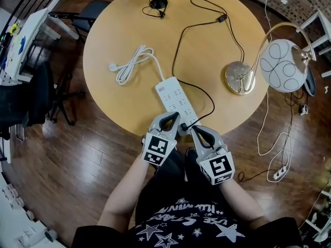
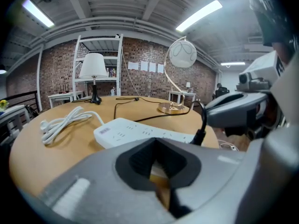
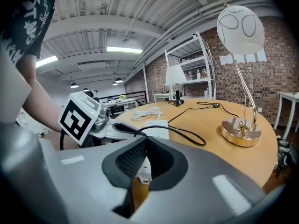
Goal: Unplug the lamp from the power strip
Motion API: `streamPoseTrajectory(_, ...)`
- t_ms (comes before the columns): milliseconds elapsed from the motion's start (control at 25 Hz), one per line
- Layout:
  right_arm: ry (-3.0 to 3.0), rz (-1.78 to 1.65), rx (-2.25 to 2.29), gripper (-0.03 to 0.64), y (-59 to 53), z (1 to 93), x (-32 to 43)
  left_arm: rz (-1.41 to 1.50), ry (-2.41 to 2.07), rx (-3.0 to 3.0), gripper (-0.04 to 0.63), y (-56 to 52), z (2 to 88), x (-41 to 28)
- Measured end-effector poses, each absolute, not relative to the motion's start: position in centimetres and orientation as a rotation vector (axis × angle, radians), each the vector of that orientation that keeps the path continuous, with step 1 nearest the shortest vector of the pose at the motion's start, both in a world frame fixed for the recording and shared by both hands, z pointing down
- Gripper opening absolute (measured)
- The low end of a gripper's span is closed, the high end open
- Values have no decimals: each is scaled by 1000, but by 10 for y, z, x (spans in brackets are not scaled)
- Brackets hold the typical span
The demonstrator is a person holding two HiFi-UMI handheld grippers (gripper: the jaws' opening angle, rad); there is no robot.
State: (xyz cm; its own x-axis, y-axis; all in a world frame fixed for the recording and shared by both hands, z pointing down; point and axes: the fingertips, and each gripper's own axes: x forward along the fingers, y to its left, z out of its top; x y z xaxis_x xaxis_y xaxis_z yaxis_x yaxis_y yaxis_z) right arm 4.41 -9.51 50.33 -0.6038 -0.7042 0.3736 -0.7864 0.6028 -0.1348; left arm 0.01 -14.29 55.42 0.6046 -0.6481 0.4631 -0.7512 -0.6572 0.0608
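A white power strip (image 1: 175,98) lies on the round wooden table (image 1: 114,35), its near end by the front edge. The lamp's black plug (image 1: 183,133) sits in that near end, and its cord loops back to the gold lamp base (image 1: 238,77) under a white globe shade (image 1: 282,66). My left gripper (image 1: 169,119) is shut and empty at the strip's near left corner. My right gripper (image 1: 199,130) is shut just right of the plug, holding nothing. In the left gripper view the plug (image 2: 199,135) stands beside the right gripper's tip (image 2: 224,111).
The strip's own white cord (image 1: 132,63) lies coiled on the table's left. A second lamp's black base (image 1: 158,1) stands at the far edge. An inline switch (image 1: 222,18) lies on the lamp cord. White cables (image 1: 279,154) trail on the floor at right; a chair (image 1: 77,19) stands far left.
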Motion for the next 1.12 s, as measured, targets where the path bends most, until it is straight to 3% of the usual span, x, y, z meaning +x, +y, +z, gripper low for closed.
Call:
streamPoseTrajectory(280, -2538, 408, 1159, 13, -86, 512, 35, 571, -1133, 2585, 3, -143, 554, 0)
streamPoseTrajectory(360, -2534, 431, 1132, 143, -84, 517, 31, 571, -1132, 2586, 3, -143, 554, 0)
streamPoseTrajectory(760, -2407, 396, 1116, 143, -95, 537, 15, 573, -1127, 2592, 3, -143, 553, 3)
streamPoseTrajectory(920, -2342, 385, 1138, 98, -101, 542, 10, 575, -1126, 2592, 3, -143, 552, 4)
streamPoseTrajectory(1120, -2328, 412, 1136, 90, -103, 544, 9, 576, -1120, 2592, 3, -143, 552, 3)
